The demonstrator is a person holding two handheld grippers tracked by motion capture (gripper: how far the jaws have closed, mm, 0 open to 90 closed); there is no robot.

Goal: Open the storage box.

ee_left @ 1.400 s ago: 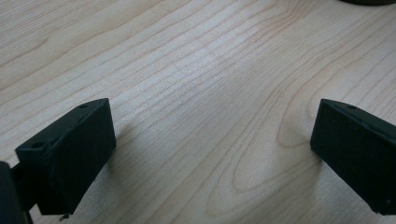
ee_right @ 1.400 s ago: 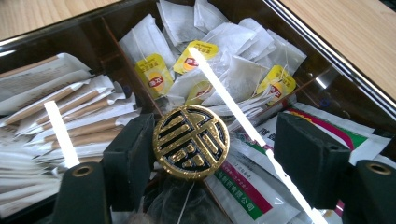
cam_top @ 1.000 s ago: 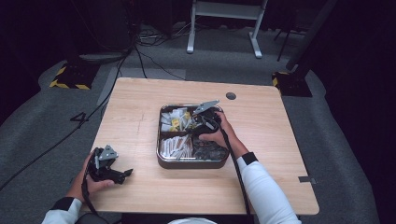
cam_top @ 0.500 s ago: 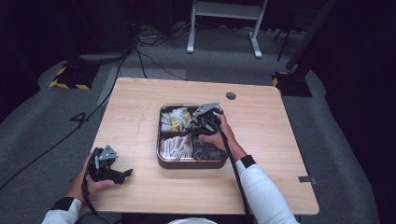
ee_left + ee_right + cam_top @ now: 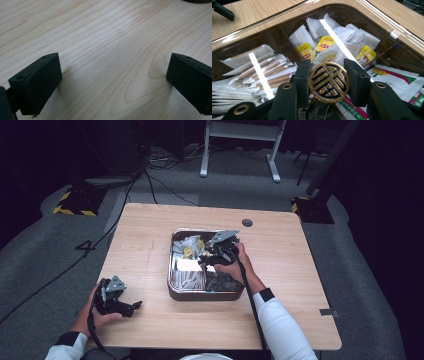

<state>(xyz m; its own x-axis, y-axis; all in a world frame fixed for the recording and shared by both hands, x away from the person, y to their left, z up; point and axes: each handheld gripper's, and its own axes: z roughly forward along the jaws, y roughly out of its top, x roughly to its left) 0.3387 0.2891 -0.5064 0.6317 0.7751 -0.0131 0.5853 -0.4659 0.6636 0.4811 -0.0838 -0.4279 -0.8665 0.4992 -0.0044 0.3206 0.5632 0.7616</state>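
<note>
Round gold-and-black knob (image 5: 329, 83) on clear lid (image 5: 287, 30) of tea box (image 5: 172, 287) mid-table, right gripper (image 5: 329, 83) jaws just closed on knob's sides, tea bags (image 5: 325, 46) and paper sticks (image 5: 264, 70) beneath, left gripper (image 5: 113, 80) wide apart over bare wooden table (image 5: 105, 37).

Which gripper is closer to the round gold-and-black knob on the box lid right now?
Right. The right gripper has its jaws closed on the knob of the box; the left gripper rests on the table, well off to the box's left.
</note>
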